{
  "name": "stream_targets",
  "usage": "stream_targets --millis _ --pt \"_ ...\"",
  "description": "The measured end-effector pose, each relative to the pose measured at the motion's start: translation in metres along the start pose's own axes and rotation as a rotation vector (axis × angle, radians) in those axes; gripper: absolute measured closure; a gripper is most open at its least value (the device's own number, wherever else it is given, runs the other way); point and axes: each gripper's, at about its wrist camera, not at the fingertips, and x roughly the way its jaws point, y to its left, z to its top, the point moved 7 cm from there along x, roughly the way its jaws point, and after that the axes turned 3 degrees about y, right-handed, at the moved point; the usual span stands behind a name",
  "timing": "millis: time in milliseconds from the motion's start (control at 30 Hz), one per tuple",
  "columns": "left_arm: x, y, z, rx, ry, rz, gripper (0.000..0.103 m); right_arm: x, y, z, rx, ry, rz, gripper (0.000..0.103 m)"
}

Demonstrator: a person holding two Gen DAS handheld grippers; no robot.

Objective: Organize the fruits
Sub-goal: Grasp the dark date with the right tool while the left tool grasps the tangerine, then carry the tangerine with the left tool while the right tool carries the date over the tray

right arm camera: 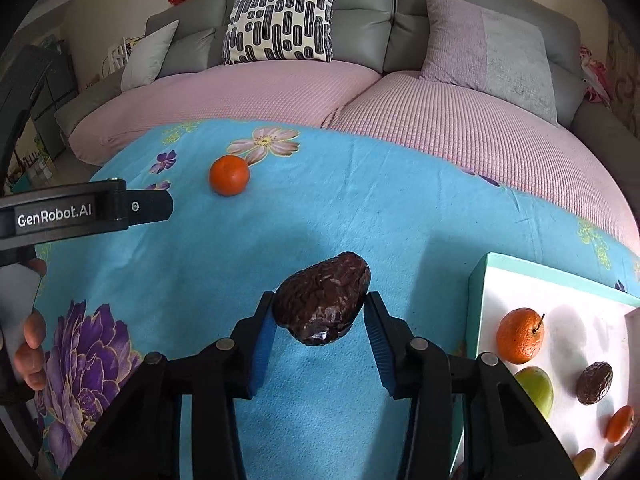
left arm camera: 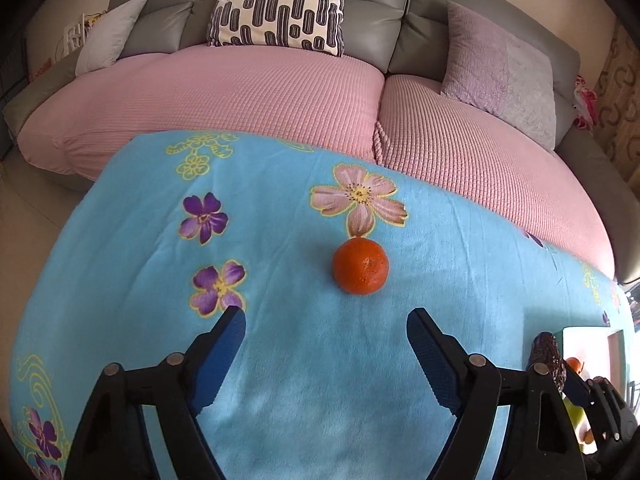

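An orange tangerine (left arm camera: pixel 361 266) lies on the blue flowered cloth (left arm camera: pixel 280 360), just ahead of my left gripper (left arm camera: pixel 326 316), which is open and empty. The tangerine also shows in the right wrist view (right arm camera: pixel 229 175), far left. My right gripper (right arm camera: pixel 320 300) is shut on a dark brown wrinkled avocado (right arm camera: pixel 322 298) and holds it above the cloth. A white box with a teal rim (right arm camera: pixel 478 280) stands at the right and holds an orange (right arm camera: pixel 520 336), a green fruit (right arm camera: pixel 536 388), a dark wrinkled fruit (right arm camera: pixel 595 383) and more small fruits.
A grey sofa with pink seat covers (left arm camera: pixel 260 92) runs behind the table, with a patterned cushion (left arm camera: pixel 280 4) and a lilac cushion (left arm camera: pixel 500 68). The left gripper's body (right arm camera: pixel 88 212) and the person's hand (right arm camera: pixel 32 344) show at the left of the right wrist view.
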Motion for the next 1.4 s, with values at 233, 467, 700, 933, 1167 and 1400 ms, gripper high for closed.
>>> stream_targets --millis 233,467,700,933,1167,1400 --pt "0.027 -0.019 0.019 0.030 0.034 -0.026 0.035 -0.006 -0.029 0.019 0.045 -0.024 -0.019 0.057" --pt "0.044 -0.020 0.028 0.002 0.046 -0.012 0.047 -0.012 -0.043 0.023 0.051 -0.033 -0.040 0.057" --pt "0.042 -0.021 0.025 -0.001 0.036 -0.031 0.063 -0.013 -0.051 0.018 0.064 -0.029 -0.046 0.057" --pt "0.005 -0.036 0.000 0.001 0.013 -0.068 0.063 -0.021 -0.058 0.015 0.084 -0.041 -0.047 0.057" --pt "-0.046 -0.058 -0.034 0.005 -0.054 -0.140 0.063 -0.041 -0.066 0.004 0.131 -0.043 -0.060 0.057" --pt "-0.083 -0.076 -0.071 0.020 -0.093 -0.169 0.063 -0.077 -0.072 -0.012 0.174 -0.060 -0.065 0.057"
